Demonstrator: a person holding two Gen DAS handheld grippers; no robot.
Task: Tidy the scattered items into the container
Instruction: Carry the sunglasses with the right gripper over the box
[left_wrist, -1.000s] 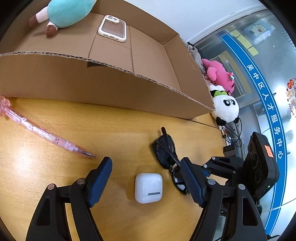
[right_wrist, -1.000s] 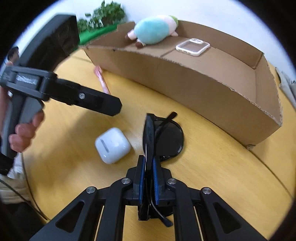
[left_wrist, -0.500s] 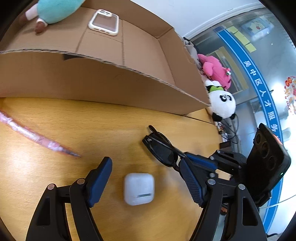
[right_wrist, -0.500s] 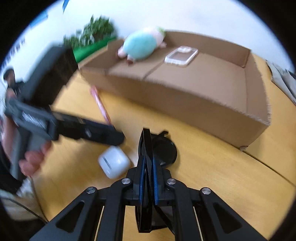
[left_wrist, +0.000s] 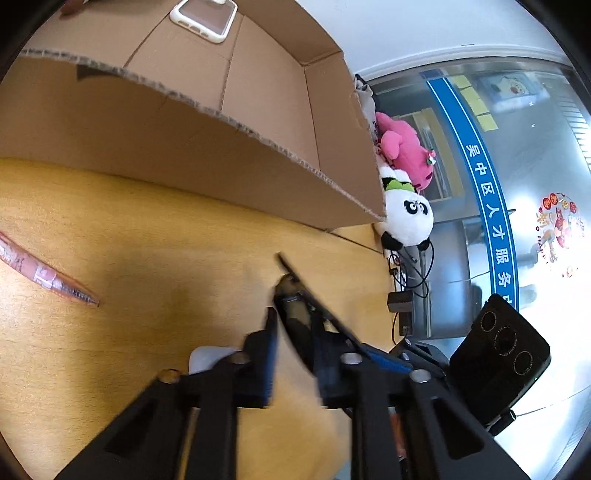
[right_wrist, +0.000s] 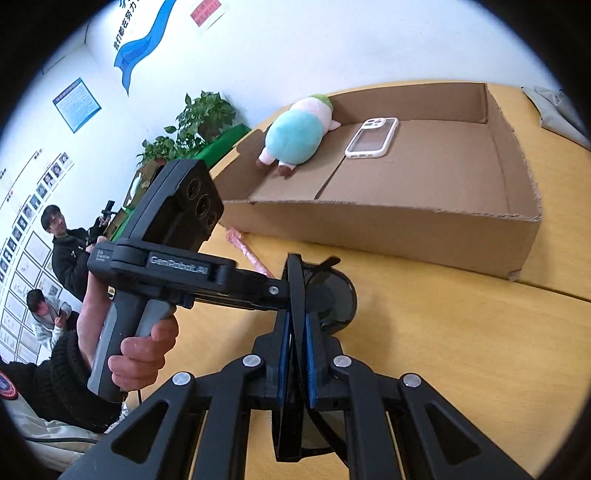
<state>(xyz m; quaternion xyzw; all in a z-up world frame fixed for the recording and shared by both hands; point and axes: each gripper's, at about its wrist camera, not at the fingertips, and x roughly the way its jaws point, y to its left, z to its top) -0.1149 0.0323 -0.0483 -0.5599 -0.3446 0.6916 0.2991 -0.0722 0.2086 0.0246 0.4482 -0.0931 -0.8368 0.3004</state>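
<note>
Black sunglasses (right_wrist: 332, 295) are pinched edge-on in my right gripper (right_wrist: 296, 321), which is shut on them just above the yellow table. My left gripper (left_wrist: 293, 325) reaches in from the left, blurred, with its jaws closing. The sunglasses (left_wrist: 291, 291) fill the narrow gap between its pads. The white earbud case (left_wrist: 207, 360) lies on the table, half hidden behind the left finger and outside the jaws. A pink pen (left_wrist: 48, 277) lies further left. The cardboard box (right_wrist: 369, 236) behind holds a teal plush (right_wrist: 295, 138) and a clear phone case (right_wrist: 371, 138).
A panda plush (left_wrist: 406, 218) and a pink plush (left_wrist: 404, 155) sit past the box's right end, near cables at the table edge. A hand (right_wrist: 144, 354) holds the left gripper's handle. Two people (right_wrist: 66, 251) are by the far wall, and potted plants stand behind the box.
The left jaws went from wide open around the earbud case to nearly closed around the sunglasses. The case now lies outside them. The right gripper rose and rolled with the sunglasses.
</note>
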